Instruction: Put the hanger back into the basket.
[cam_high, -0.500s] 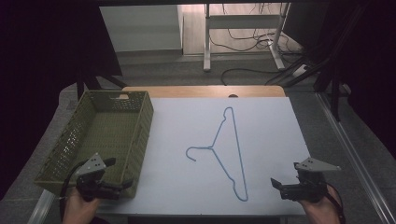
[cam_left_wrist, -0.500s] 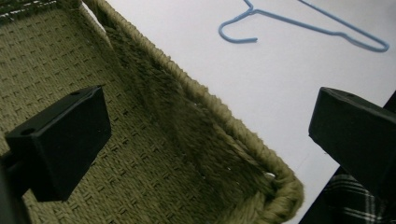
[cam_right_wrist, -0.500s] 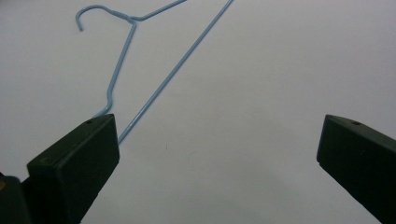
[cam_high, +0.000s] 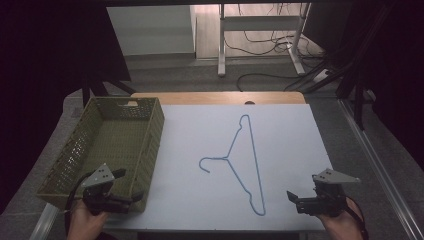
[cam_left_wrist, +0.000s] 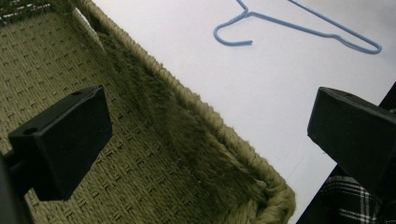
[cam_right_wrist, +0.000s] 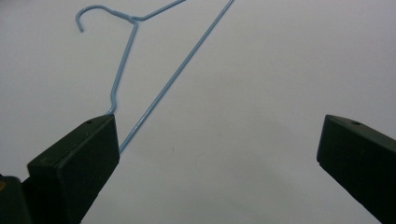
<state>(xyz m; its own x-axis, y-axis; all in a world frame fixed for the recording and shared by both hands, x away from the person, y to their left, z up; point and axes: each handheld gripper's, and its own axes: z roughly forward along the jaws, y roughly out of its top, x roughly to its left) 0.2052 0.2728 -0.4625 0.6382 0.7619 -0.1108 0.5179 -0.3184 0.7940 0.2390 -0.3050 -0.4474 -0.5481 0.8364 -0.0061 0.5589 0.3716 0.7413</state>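
A light-blue wire hanger (cam_high: 227, 159) lies flat in the middle of the white table top (cam_high: 295, 140), its hook pointing left. An olive woven basket (cam_high: 152, 132) stands at the left with nothing in it. My left gripper (cam_high: 129, 185) hovers over the basket's near right corner, jaws open; in the left gripper view (cam_left_wrist: 208, 116) the basket rim (cam_left_wrist: 219, 126) runs between them and the hanger (cam_left_wrist: 233, 43) lies beyond. My right gripper (cam_high: 295, 201) sits open at the near right, just right of the hanger's lower end. In the right gripper view (cam_right_wrist: 217, 140) the hanger (cam_right_wrist: 135, 19) stretches ahead.
The table's wooden far edge (cam_high: 215, 97) shows beyond the white top. Behind it are a white desk frame (cam_high: 222, 45) and cables (cam_high: 260, 77) on the floor. A plaid sleeve (cam_left_wrist: 355, 205) shows at the lower right of the left gripper view.
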